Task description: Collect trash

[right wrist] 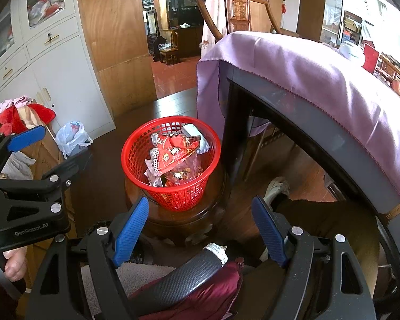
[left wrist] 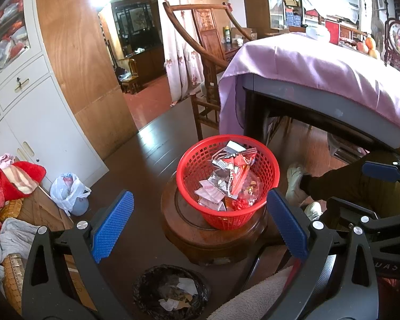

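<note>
Red basket [left wrist: 224, 184] is sitting on a round dark-wood stool [left wrist: 200, 234], centre of the left-wrist frame, just beside the leg of a table draped w/ purple cloth [left wrist: 306, 64]. Basket is holding the trash: red snack wrappers [left wrist: 242, 170], silver foil bits, white paper scraps. In the right-wrist view the same basket [right wrist: 170, 160] is showing slightly left of centre, wrappers [right wrist: 173, 154] piled inside.

Left gripper [left wrist: 200, 226] is hanging low in its frame, blue pads spread wide apart, nothing btwn them; basket is lying ahead, not touched. Right gripper [right wrist: 200, 232] is likewise standing wide open and empty, pads either side of the stool edge in the picture, clear of the basket.

A dark bin [left wrist: 170, 290] w/ paper scraps inside is sitting at bottom centre of the left-wrist frame, below the stool. White plastic bag [left wrist: 68, 189] is lying on the floor at left, near a white cabinet [left wrist: 40, 122]. A person's white shoe [left wrist: 293, 184] is showing right of the basket. A hand [right wrist: 13, 264] is gripping the left gripper's handle, lower left of the right-wrist frame.
</note>
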`<state>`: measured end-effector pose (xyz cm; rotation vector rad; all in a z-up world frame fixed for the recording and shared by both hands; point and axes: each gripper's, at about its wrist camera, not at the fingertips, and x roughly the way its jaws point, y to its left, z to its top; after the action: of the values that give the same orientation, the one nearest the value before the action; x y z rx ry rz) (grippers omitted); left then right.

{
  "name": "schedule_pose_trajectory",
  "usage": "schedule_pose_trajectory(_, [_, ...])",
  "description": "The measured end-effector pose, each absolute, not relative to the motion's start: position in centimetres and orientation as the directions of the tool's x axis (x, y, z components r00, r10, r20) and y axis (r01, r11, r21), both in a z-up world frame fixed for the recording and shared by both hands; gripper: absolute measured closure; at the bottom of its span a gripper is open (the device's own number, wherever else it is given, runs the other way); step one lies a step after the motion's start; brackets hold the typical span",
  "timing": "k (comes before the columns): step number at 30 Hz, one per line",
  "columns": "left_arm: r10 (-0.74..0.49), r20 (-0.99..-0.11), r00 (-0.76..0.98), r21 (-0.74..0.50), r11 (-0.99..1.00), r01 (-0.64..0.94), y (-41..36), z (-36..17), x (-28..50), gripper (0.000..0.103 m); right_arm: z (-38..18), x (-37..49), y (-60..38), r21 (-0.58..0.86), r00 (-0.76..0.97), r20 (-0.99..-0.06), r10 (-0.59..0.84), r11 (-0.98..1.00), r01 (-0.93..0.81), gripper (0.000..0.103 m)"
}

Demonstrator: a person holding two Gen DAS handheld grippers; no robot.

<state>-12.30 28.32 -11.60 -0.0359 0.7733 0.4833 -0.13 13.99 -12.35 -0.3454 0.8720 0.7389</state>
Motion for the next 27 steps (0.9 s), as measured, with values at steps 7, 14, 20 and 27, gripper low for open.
schedule_pose_trajectory(7, [0.405, -0.680, 0.611, 0.145, 0.891, -0.430, 28.25, -11.69, -12.29, 0.007, -12.38, -0.19, 13.99, 0.017, 0.419, -0.793, 0.442, 0.705, -0.709, 0.025])
schedule_pose_trajectory(14, [0.403, -0.683, 0.610, 0.145, 0.893, -0.427, 28.13, -11.95, -12.33, 0.007, -12.34, -0.11, 13.97, 0.018, 0.420, -0.792, 0.442, 0.705, -0.709, 0.025])
schedule_pose_trajectory(20, [0.398, -0.688, 0.607, 0.144, 0.894, -0.423, 28.25, -12.34, -12.28, 0.007, -12.32, -0.08, 13.95, 0.018, 0.420, -0.793, 0.442, 0.705, -0.709, 0.025])
schedule_pose_trajectory(27, [0.397, -0.690, 0.605, 0.144, 0.895, -0.423, 28.30, -12.42, -12.32, 0.007, -12.36, -0.15, 13.94, 0.019, 0.420, -0.792, 0.442, 0.706, -0.708, 0.025])
